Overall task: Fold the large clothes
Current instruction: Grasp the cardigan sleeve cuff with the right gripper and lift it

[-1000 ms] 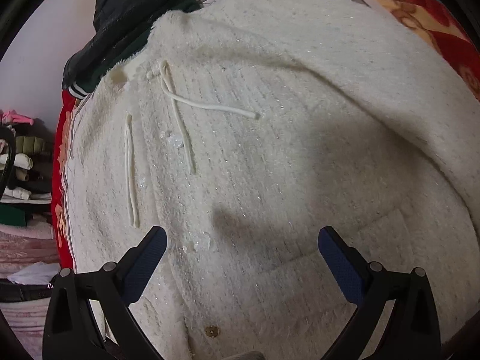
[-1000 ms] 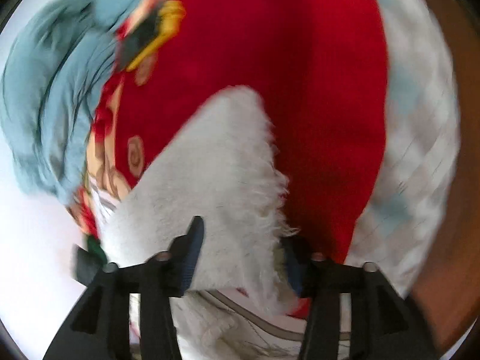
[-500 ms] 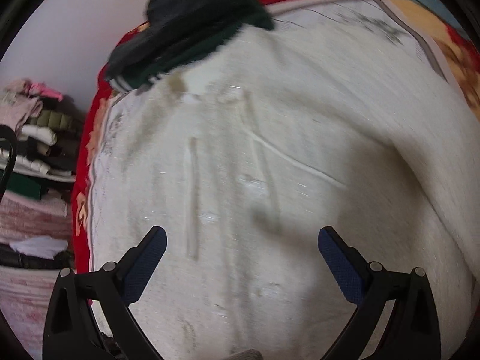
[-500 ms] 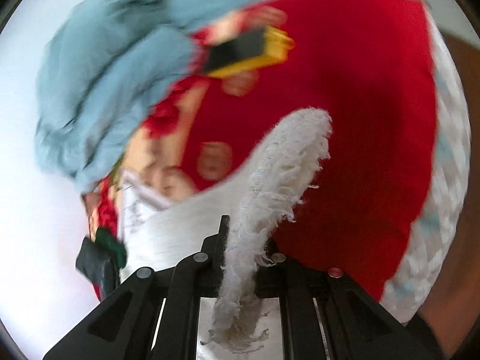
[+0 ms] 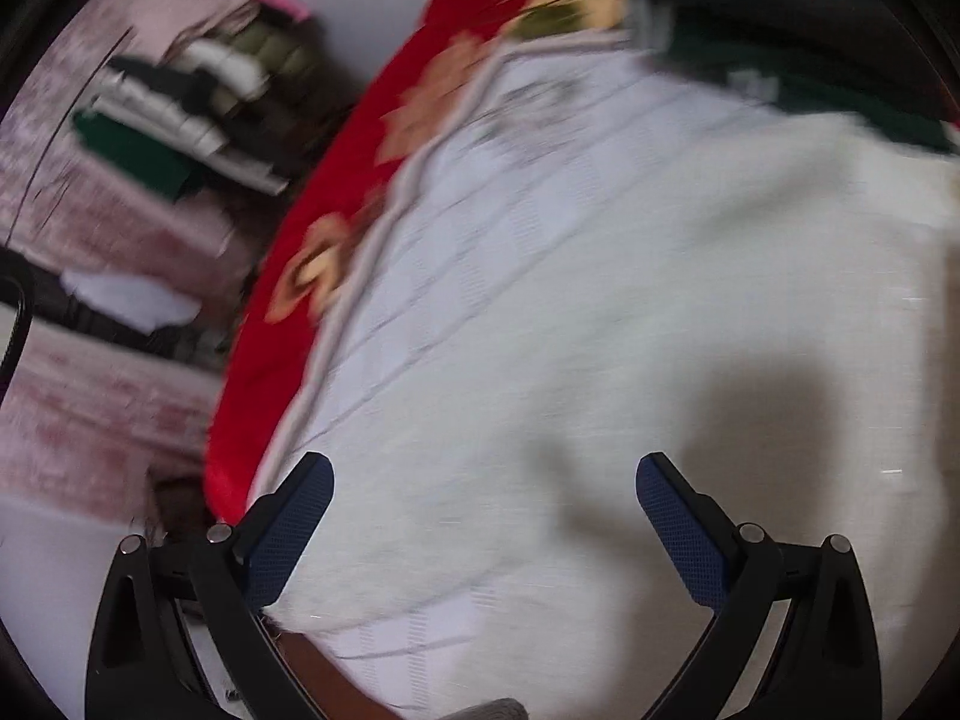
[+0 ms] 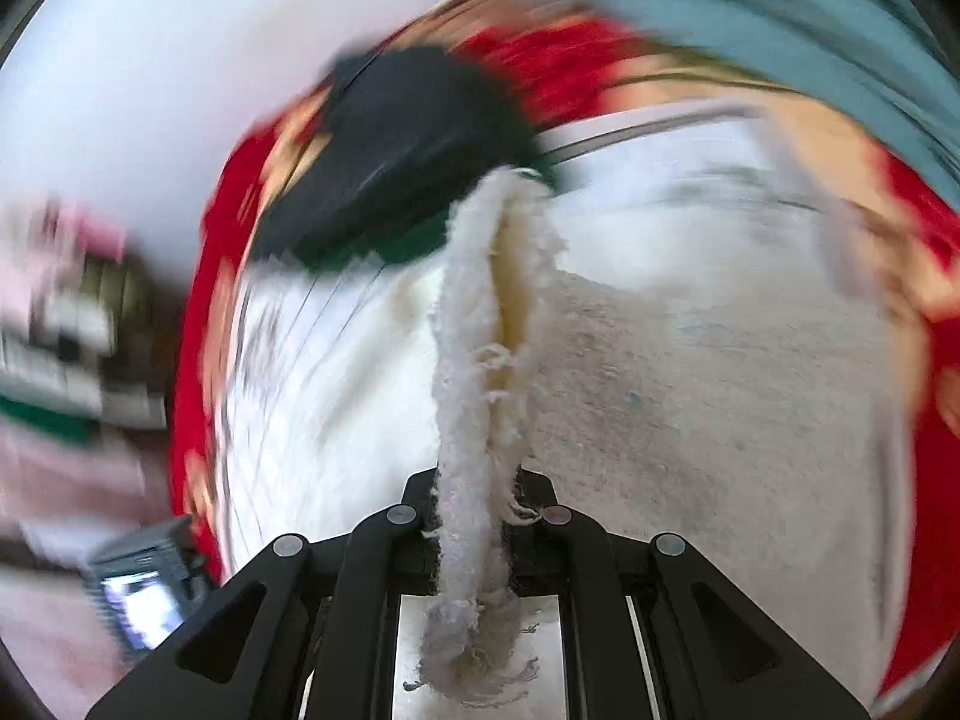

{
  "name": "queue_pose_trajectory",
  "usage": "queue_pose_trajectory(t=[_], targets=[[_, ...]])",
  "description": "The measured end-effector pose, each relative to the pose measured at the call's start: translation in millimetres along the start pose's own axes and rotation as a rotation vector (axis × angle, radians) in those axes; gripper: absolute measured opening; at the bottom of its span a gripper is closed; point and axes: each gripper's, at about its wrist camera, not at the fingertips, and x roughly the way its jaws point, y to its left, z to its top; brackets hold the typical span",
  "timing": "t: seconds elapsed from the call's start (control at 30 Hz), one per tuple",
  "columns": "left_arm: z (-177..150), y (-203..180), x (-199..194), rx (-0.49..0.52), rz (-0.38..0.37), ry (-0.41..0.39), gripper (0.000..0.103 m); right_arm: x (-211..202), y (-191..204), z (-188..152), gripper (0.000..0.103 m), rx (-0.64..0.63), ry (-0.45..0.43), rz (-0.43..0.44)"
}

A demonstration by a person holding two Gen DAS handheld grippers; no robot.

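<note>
A large fluffy cream-white sweater (image 5: 690,330) lies spread on a bed. My left gripper (image 5: 483,516) is open and empty, hovering over the sweater's left edge, its blue pads (image 5: 288,534) wide apart. My right gripper (image 6: 474,516) is shut on a fuzzy edge of the same sweater (image 6: 480,330), which rises in a fold from the jaws while the rest (image 6: 720,408) lies flat to the right. Both views are blurred by motion.
A red floral blanket (image 5: 336,252) and a white quilted sheet (image 5: 450,276) cover the bed. A dark green-and-black garment (image 6: 408,150) lies at the far edge. A blue garment (image 6: 750,6) lies beyond. Folded clothes are stacked (image 5: 180,102) left of the bed.
My right gripper closed on the sweater's edge and swung left with it, lifting a fold. My left gripper stayed open and swung toward the sweater's left edge and the bed side.
</note>
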Motion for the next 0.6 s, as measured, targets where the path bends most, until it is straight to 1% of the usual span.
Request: queue_pose_trajectory(t=[0.03, 0.07, 0.13, 0.17, 0.2, 0.23, 0.27, 0.3, 0.33, 0.37, 0.4, 0.43, 0.47, 0.5, 0.53, 0.57, 0.6], targets=[[-3.4, 13.4, 13.6, -0.008, 0.020, 0.015, 0.103, 30.8, 35.4, -2.4, 0.011, -0.085, 0.046, -0.002], [-5.9, 23.1, 23.2, -0.014, 0.030, 0.026, 0.103, 57.1, 62.4, -7.0, 0.011, -0.150, 0.087, -0.010], [-13.8, 39.2, 43.0, -0.024, 0.044, 0.052, 0.103, 100.9, 98.8, -21.8, 0.011, -0.250, 0.148, -0.052], [-15.5, 45.7, 51.1, -0.028, 0.045, 0.063, 0.103, 117.5, 103.7, -24.7, 0.011, -0.276, 0.172, -0.068], [-17.3, 50.9, 57.8, -0.032, 0.042, 0.073, 0.103, 142.7, 114.8, -31.0, 0.011, -0.306, 0.222, -0.086], [-18.1, 53.5, 62.3, -0.034, 0.037, 0.081, 0.103, 157.1, 112.5, -32.1, 0.016, -0.301, 0.257, -0.085], [-18.9, 55.9, 66.2, -0.036, 0.026, 0.089, 0.103, 164.1, 105.3, -34.8, 0.021, -0.286, 0.282, -0.064], [-19.7, 56.1, 64.9, -0.038, 0.014, 0.089, 0.103, 169.2, 99.3, -33.4, 0.033, -0.260, 0.305, -0.023], [-18.8, 54.4, 61.8, -0.040, 0.000, 0.086, 0.103, 166.7, 89.9, -30.4, 0.051, -0.227, 0.319, 0.032], [-18.2, 53.3, 58.6, -0.039, -0.020, 0.079, 0.103, 159.2, 79.9, -29.2, 0.061, -0.187, 0.324, 0.095], [-18.1, 51.9, 53.3, -0.035, -0.036, 0.074, 0.103, 140.7, 64.5, -26.9, 0.081, -0.130, 0.311, 0.165], [-17.5, 48.6, 47.6, -0.032, -0.053, 0.066, 0.103, 121.7, 48.5, -25.4, 0.083, -0.091, 0.287, 0.190], [-17.0, 43.7, 40.2, -0.030, -0.072, 0.055, 0.103, 102.0, 32.3, -24.8, 0.083, -0.053, 0.263, 0.198], [-17.1, 40.0, 33.8, -0.028, -0.087, 0.047, 0.103, 79.7, 10.7, -25.7, 0.083, -0.005, 0.238, 0.179], [-16.4, 32.6, 27.6, -0.022, -0.101, 0.036, 0.103, 60.8, -9.7, -26.7, 0.083, 0.033, 0.215, 0.140], [-15.8, 23.0, 22.5, -0.007, -0.103, 0.021, 0.103, 45.6, -28.1, -30.2, 0.083, 0.059, 0.192, 0.083], [-13.8, 15.8, 19.5, 0.009, -0.102, 0.010, 0.103, 24.1, -58.6, -34.4, 0.083, 0.076, 0.167, -0.044]])
